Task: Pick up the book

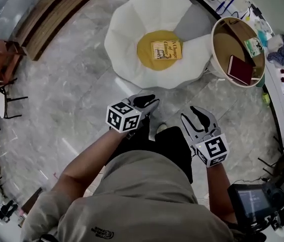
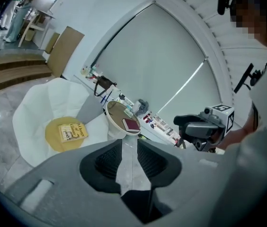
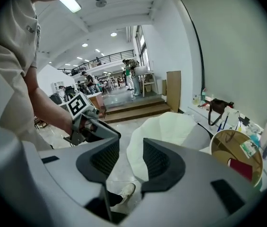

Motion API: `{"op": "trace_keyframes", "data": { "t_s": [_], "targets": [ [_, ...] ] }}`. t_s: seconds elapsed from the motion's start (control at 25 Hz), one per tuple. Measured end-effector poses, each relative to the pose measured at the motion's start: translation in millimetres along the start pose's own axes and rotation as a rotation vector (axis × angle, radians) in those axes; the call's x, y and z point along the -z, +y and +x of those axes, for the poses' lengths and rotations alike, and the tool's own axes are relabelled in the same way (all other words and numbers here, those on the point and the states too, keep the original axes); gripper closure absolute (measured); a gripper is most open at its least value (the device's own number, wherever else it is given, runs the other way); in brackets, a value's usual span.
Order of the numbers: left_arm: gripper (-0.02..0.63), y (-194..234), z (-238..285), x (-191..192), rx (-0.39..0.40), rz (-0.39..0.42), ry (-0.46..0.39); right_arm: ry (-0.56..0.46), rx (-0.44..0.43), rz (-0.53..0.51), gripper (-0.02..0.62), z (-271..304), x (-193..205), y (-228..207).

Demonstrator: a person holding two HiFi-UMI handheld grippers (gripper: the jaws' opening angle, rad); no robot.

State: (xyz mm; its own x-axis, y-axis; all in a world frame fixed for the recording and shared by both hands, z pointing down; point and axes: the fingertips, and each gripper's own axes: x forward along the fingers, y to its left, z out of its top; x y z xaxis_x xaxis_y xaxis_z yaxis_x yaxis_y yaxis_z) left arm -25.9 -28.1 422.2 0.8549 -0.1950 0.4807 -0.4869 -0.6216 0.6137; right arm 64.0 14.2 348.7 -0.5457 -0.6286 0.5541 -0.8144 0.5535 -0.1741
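Observation:
A yellow book (image 1: 165,50) lies flat on the round yellow cushion (image 1: 147,54) in the middle of a white petal-shaped seat (image 1: 127,29). In the left gripper view the same book (image 2: 73,131) shows far ahead, left of the jaws. A dark red book (image 1: 239,69) rests on the round side table (image 1: 217,59) to the right of the seat. My left gripper (image 1: 151,103) and right gripper (image 1: 193,116) hover side by side over the floor, well short of the seat. Both stand open with nothing between the jaws; the left's gap (image 2: 129,143) is narrower than the right's (image 3: 131,148).
A cluttered white counter (image 1: 283,84) runs along the right wall behind the side table. Wooden steps (image 1: 51,14) lie at the upper left and a small chair (image 1: 3,102) at the left. A screen device (image 1: 255,200) sits at the lower right. Grey marble floor (image 1: 71,110) lies between me and the seat.

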Motion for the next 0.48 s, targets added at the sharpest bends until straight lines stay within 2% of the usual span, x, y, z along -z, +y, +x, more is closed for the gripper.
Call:
{"op": "trace_keyframes", "data": {
  "t_s": [0.24,0.48],
  "targets": [
    [0.511,102.4,60.1,6.3,-0.030,-0.111,0.050,0.047,-0.033,0.030,0.431,71.0,2.9,-36.6],
    [0.499,195.1,133.3,42.9,-0.056,-0.301,0.027,0.109,-0.127,0.055,0.431,129.6,49.8,-81.7]
  ]
}}
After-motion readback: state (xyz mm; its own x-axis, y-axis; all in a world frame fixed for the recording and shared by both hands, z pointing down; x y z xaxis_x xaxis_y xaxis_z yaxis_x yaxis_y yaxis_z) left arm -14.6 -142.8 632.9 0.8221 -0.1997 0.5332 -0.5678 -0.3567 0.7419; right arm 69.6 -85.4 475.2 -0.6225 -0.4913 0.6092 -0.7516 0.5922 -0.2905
